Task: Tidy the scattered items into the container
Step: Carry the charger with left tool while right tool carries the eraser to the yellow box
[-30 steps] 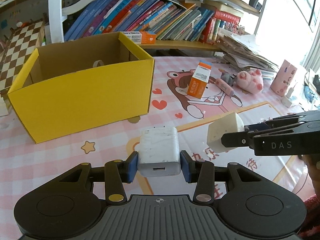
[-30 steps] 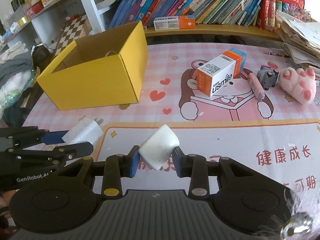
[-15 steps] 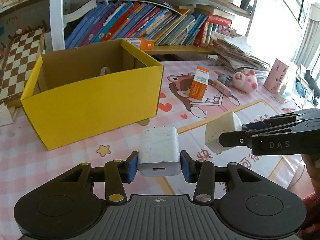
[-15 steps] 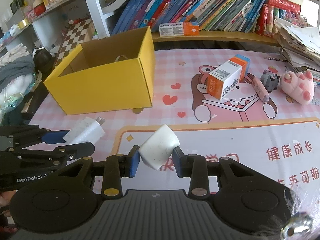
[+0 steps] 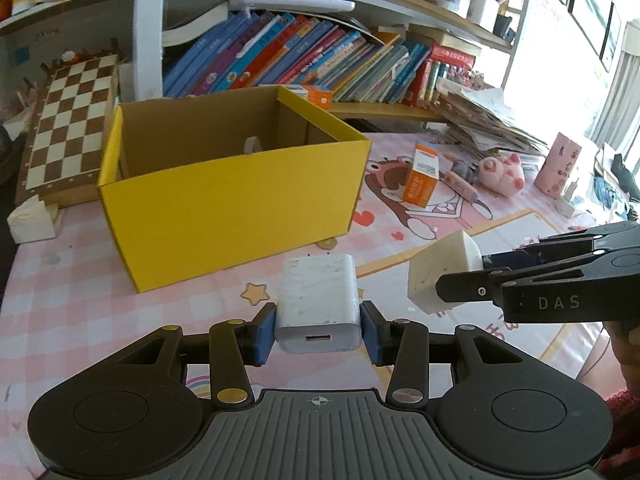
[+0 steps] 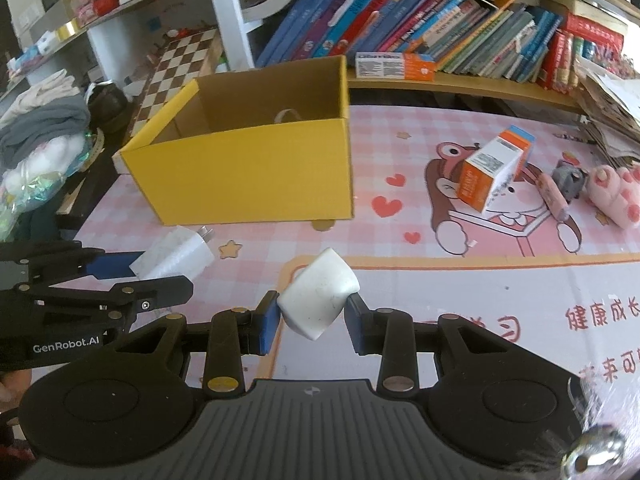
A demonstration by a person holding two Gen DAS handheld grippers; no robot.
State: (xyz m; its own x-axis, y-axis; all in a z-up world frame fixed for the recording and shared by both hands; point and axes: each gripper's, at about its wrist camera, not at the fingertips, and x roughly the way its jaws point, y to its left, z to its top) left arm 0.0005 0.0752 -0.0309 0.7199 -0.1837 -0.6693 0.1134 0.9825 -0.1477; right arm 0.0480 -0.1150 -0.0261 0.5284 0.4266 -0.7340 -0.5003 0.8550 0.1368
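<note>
yellow box (image 5: 240,200): open top, sitting at the back-left of the pink mat (image 6: 440,264). Only thing I can make out inside is a pale ring-shaped bit (image 5: 253,145) near the far wall, can't tell what it is.
white charger (image 5: 318,307): up off the mat, short of the box's front wall, prongs facing the box.
left gripper (image 5: 318,326): pads pinched tight on both sides of the charger.
white block (image 6: 318,300): rounded off-white chunk, also in the air, to the right of the charger, tilted.
right gripper (image 6: 312,322): squeezed onto the block, corner to corner.
still out on the mat: orange carton (image 6: 494,174), pink pen-like stick (image 6: 554,196), little grey toy (image 6: 568,178), pink plush paw (image 6: 614,196), all bunched well to the right of the box.
progress, my guess: two items in hand and headed boxward, neither over the opening. At least four left, so it's nowhere near done.
</note>
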